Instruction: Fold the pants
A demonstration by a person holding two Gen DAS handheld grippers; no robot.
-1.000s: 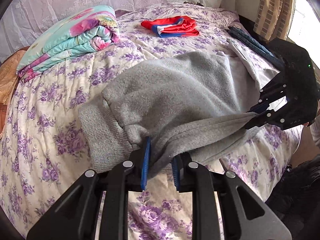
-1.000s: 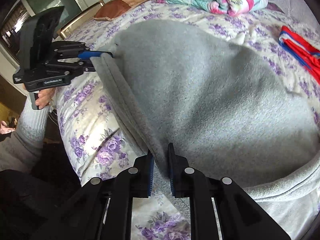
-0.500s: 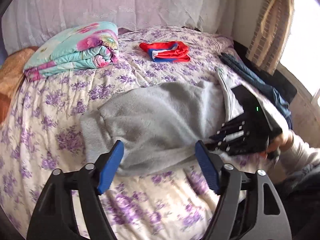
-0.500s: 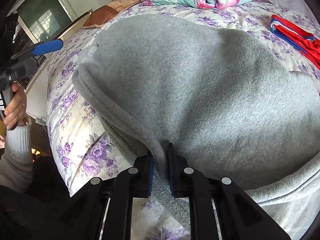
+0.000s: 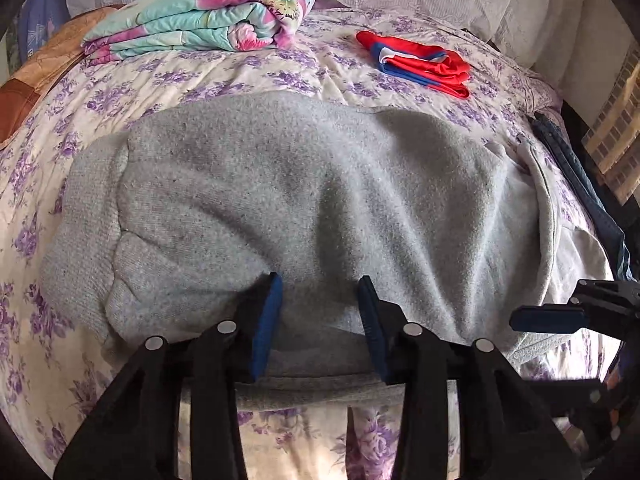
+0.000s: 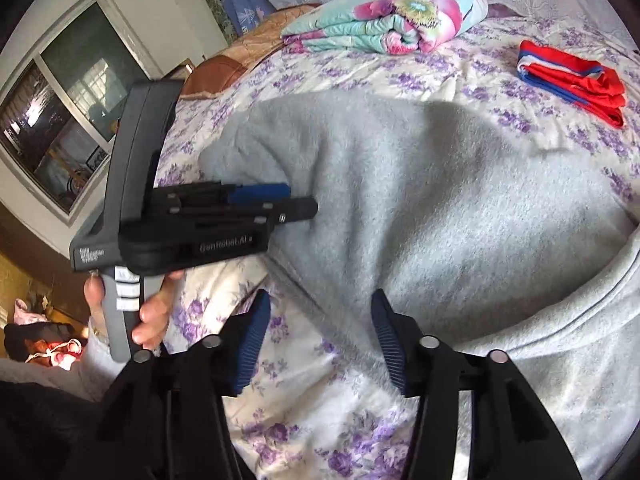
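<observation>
The pants [image 5: 304,200], grey fleece, lie folded over on the bed [image 5: 280,76], near its front edge. In the left wrist view the left claw [image 5: 318,322] is released, its blue pads spread over the nearest hem of the pants and gripping nothing. This view alone shows the ribbed cuffs [image 5: 80,240] at the far left end and the paler waist section [image 5: 540,216] at the right end. The long axis of the pants therefore runs left to right across the bed, parallel to the front edge.

In the right wrist view the right claw [image 6: 320,336] is also released, its pads spread above the near edge of the pants, where grey fabric meets floral bedspread. Only this view shows the person's hand [image 6: 148,312] on the handle of the left claw, which points toward the cuff end, and a window [image 6: 60,120] beyond it.

Bare bedspread lies in front of the pants and beyond them. Farther back, a folded floral quilt [image 5: 208,12] sits at the left, well apart from the pants. A red and blue folded garment [image 5: 420,62] lies at the far right. A dark garment [image 5: 576,184] runs along the right bed edge, just beside the waist section.
</observation>
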